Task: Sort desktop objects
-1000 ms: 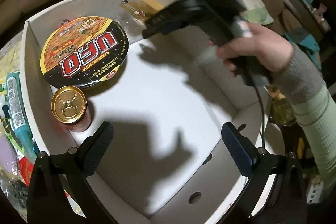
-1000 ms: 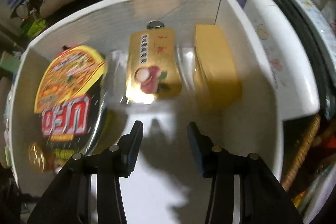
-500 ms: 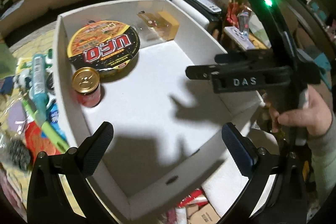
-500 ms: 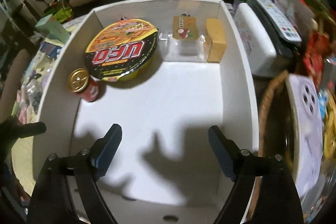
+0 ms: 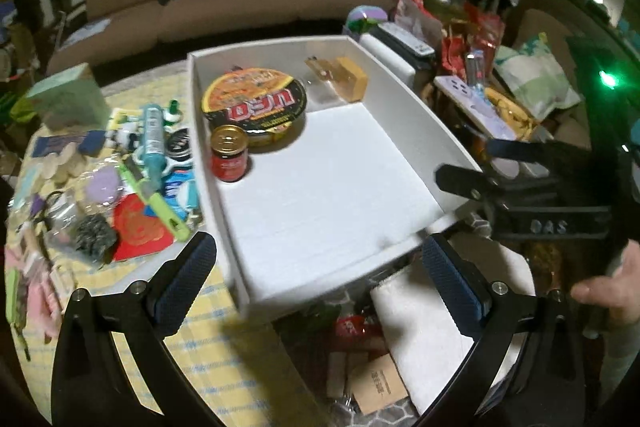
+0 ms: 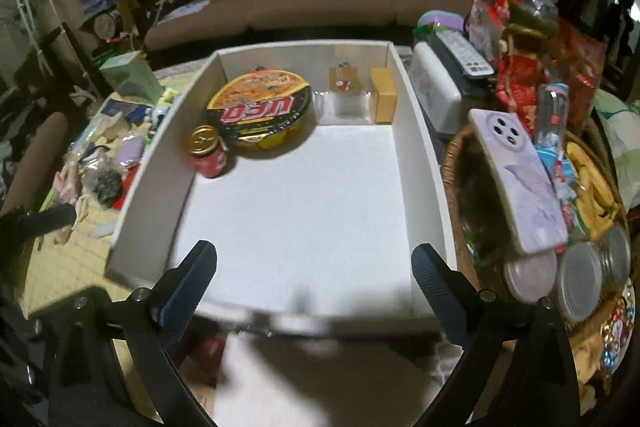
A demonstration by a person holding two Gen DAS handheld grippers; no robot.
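A white box (image 5: 416,107) (image 6: 424,163) holds a UFO noodle bowl (image 5: 254,105) (image 6: 260,111), a red can with a gold lid (image 5: 229,153) (image 6: 206,151), a clear pack with a gold label (image 6: 344,95) and a yellow block (image 5: 352,79) (image 6: 385,95) at its far end. My left gripper (image 5: 318,283) is open and empty above the box's near edge. My right gripper (image 6: 314,283) is open and empty above the box's near edge; it also shows at the right of the left wrist view (image 5: 476,165).
Left of the box, loose items lie on a yellow cloth: a teal tube (image 5: 152,135), a green stick (image 5: 154,199), a red packet (image 5: 138,227). Right of the box are a wicker basket (image 6: 456,155) with a lilac case (image 6: 516,179), jars (image 6: 580,279) and a remote (image 6: 460,53).
Both grippers have pulled back and up from inside the box to its near edge. The right gripper has opened wide, leaving the gold-label pack at the far end.
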